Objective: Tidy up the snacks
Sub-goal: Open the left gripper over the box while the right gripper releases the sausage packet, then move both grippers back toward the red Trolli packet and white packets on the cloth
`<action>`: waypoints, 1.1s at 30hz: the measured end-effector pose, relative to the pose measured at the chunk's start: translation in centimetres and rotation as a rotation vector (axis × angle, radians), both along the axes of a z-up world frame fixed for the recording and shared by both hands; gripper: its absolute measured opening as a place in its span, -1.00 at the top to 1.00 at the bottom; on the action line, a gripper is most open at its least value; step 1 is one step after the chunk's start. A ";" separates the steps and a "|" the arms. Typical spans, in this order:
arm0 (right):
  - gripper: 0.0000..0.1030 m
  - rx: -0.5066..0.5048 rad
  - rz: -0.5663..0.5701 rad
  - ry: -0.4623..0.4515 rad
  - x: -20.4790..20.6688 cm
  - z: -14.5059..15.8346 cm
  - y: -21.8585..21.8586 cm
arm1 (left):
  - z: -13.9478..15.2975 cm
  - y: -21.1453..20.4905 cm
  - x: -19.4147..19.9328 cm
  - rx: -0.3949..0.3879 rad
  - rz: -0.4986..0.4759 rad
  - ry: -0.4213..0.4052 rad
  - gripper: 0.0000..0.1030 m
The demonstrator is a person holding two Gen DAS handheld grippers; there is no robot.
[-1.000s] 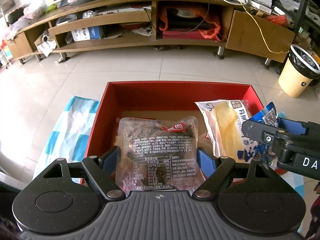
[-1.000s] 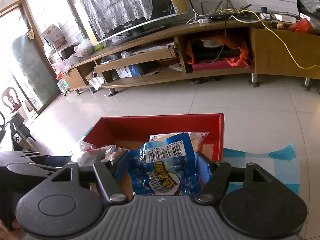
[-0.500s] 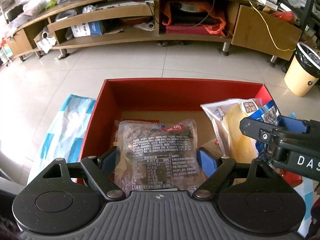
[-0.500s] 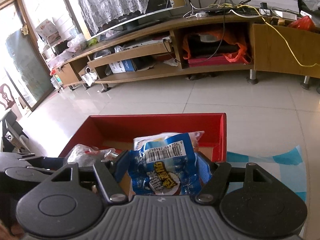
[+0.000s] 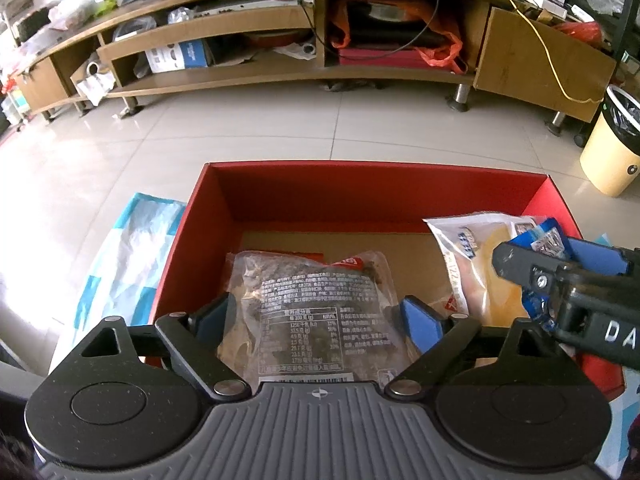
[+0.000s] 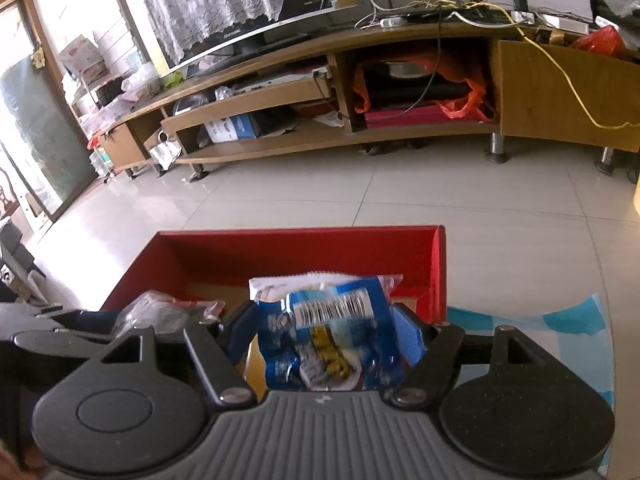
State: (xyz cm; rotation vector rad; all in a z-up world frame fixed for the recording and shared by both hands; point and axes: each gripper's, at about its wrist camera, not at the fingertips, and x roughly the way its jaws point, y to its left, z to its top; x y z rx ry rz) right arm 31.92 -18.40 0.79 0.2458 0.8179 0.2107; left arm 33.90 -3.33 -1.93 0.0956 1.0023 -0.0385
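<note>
A red box (image 5: 376,168) lies open in front of both grippers. A clear packet of dark snack (image 5: 316,308) lies flat in the box, between the fingers of my left gripper (image 5: 318,312). Its jaws are opening and the blue pads stand off the packet's edges. My right gripper (image 6: 328,320) has a blue snack packet (image 6: 332,344) between its pads, which still touch it while the jaws are opening slightly; the packet looks blurred. It hangs over the box's right side (image 6: 436,272), above a pale yellow packet (image 5: 480,264). The clear packet (image 6: 168,308) shows on the left.
The box rests on a blue-and-white checked cloth (image 5: 132,264) on a table. Beyond is tiled floor, a long wooden TV cabinet (image 5: 280,20) with cluttered shelves, and a cream waste bin (image 5: 612,144) at the right.
Both grippers have sunk a little toward the box. The left jaws have spread away from the clear packet. The blue packet has shifted slightly in the right gripper and is now blurred.
</note>
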 end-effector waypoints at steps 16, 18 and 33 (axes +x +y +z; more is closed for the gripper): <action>-0.39 0.014 -0.032 -0.041 -0.6 1.2 -0.3 | 1.9 0.7 -0.5 -0.019 0.010 -0.033 -0.87; -0.39 0.014 -0.031 -0.041 -0.7 1.4 -0.4 | 2.1 0.5 -0.6 -0.013 0.006 -0.037 -0.88; -0.39 0.005 0.019 -0.070 -4.1 3.3 0.8 | 4.1 4.7 -5.7 -0.067 0.034 -0.012 -0.89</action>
